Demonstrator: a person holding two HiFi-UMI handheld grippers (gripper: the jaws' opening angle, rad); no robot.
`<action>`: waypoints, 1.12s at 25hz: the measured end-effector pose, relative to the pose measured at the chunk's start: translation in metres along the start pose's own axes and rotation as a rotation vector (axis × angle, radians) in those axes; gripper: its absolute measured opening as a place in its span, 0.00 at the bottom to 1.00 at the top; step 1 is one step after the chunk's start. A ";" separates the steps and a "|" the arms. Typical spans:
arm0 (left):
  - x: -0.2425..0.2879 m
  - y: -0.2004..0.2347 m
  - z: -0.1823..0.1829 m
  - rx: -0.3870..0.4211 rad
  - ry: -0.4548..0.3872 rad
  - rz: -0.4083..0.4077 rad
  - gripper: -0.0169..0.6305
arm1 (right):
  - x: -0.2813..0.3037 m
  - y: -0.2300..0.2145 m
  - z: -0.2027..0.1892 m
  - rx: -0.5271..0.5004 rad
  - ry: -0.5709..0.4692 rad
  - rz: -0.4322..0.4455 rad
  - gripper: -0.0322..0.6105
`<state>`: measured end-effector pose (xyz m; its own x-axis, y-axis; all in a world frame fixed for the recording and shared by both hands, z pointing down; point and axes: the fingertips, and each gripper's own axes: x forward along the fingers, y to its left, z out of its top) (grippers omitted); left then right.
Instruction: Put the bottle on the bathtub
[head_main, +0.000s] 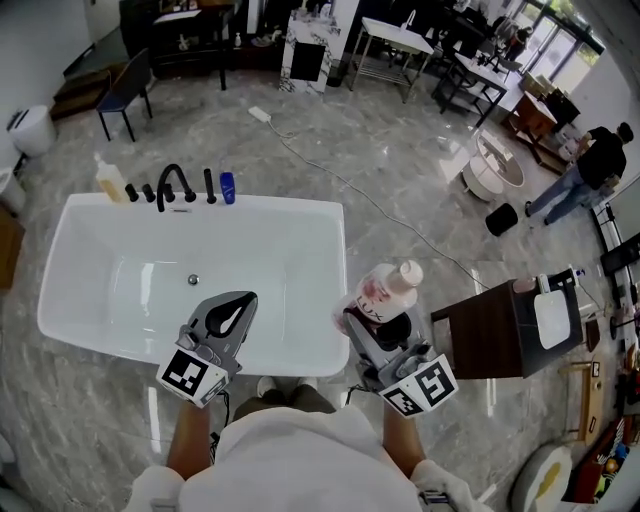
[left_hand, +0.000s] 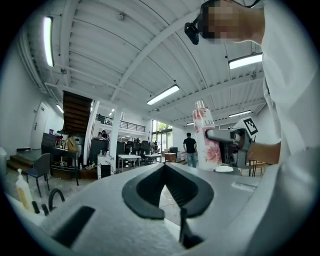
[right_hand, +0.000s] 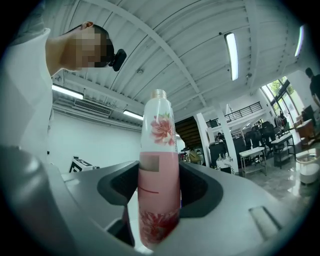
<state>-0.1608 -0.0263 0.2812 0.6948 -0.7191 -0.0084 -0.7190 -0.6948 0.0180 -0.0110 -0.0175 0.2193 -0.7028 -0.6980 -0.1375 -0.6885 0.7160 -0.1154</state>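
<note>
The right gripper (head_main: 386, 322) pinches the pink floral bottle (right_hand: 157, 186) low on its body, so the tall top may tilt or slip, or topple once set on the narrow rim. The bottle stands upright between the jaws, just off the bathtub's (head_main: 343, 262) near right corner. The left gripper (left_hand: 165, 169), closed and empty, hovers over the near edge.

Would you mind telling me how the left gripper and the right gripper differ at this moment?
The left gripper has its jaws together with nothing between them; the right gripper is shut on the pink floral bottle. In the head view the left gripper shows over the near rim of the bathtub, the right gripper just past its right end. Each carries a marker cube.
</note>
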 end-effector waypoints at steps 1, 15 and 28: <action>0.003 0.003 -0.001 -0.001 0.002 0.008 0.03 | 0.003 -0.004 -0.001 -0.002 0.001 0.005 0.44; 0.062 -0.004 -0.016 0.002 0.045 0.050 0.03 | 0.012 -0.074 -0.008 -0.007 0.022 0.064 0.44; 0.140 0.058 -0.112 -0.107 0.106 0.004 0.03 | 0.125 -0.183 -0.105 -0.056 0.096 0.047 0.43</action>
<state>-0.1032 -0.1670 0.3935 0.6938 -0.7136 0.0974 -0.7199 -0.6829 0.1242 0.0084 -0.2377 0.3264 -0.7466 -0.6637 -0.0468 -0.6614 0.7480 -0.0560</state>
